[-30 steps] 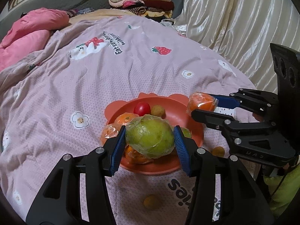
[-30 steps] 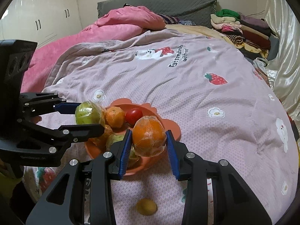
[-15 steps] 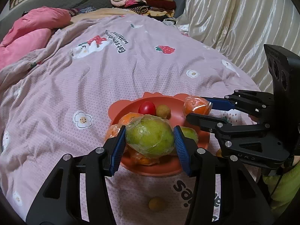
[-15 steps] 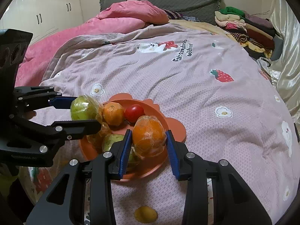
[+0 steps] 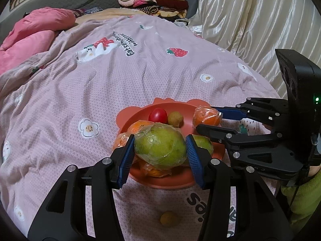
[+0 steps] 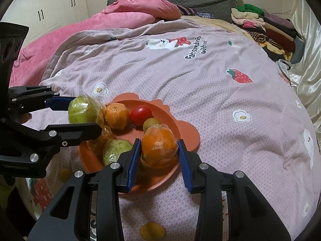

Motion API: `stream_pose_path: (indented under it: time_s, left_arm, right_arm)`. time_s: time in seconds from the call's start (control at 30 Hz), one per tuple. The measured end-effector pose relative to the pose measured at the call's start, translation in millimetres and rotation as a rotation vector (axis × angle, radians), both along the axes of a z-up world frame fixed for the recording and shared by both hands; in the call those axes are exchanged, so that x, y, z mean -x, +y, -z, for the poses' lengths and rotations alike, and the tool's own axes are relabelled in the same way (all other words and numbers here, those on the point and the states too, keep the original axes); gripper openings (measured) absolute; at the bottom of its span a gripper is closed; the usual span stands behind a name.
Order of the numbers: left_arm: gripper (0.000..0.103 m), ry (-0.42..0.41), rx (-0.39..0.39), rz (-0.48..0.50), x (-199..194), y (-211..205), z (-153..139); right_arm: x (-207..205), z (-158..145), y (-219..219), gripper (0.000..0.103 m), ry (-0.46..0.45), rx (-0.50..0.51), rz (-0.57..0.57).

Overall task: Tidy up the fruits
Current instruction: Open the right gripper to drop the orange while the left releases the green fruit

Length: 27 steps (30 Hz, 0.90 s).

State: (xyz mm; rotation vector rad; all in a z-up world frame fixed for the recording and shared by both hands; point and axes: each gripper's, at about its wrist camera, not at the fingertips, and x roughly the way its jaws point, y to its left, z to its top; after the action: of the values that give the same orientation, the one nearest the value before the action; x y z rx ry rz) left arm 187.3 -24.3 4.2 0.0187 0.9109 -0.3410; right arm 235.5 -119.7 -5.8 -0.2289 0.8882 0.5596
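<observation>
An orange-red plate (image 5: 138, 112) (image 6: 186, 134) lies on the bed. My left gripper (image 5: 160, 152) (image 6: 84, 112) is shut on a wrapped green mango (image 5: 159, 148) (image 6: 83, 110) just above the plate's near side. My right gripper (image 6: 159, 156) (image 5: 208, 119) is shut on a wrapped orange (image 6: 159, 148) (image 5: 206, 115) over the plate's right part. On the plate lie a red tomato (image 5: 157, 115) (image 6: 140, 114), a small brown fruit (image 5: 175, 118) (image 6: 150, 123), another orange (image 6: 117, 115), a second green fruit (image 6: 116, 153) and wrapped oranges partly hidden under the mango.
A small yellow-brown fruit (image 5: 169, 218) (image 6: 152, 231) lies on the pink printed bedspread (image 5: 120, 76) in front of the plate. Another shows faintly at the plate's left (image 6: 64, 173). A pink quilt (image 6: 128, 14), folded clothes (image 5: 152, 0) and a satin curtain (image 5: 250, 20) border the bed.
Both grippers have moved forward and lower toward the plate, each still holding its fruit. The orange has come in over the plate's right side.
</observation>
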Motion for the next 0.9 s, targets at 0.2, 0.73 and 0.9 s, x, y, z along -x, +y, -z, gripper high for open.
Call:
stream_pose_path:
  time_s: [0.2,0.73,0.9]
  left_arm:
    - [0.042,0.0,0.0,0.0,0.0,0.2,-0.2]
    - [0.042,-0.003,-0.001,-0.001,0.8,-1.3,-0.3]
    - [0.042,-0.007,-0.003,-0.007,1.4,2.0,-2.0]
  right_arm:
    - [0.4,0.3,-0.8,0.036,0.001,-0.003,0.003]
    - [3.1,-13.6,-18.8,0.048,-0.031,-0.022,0.051]
    - [5.0,-17.1,-22.5,0.051,-0.037,-0.026,0.06]
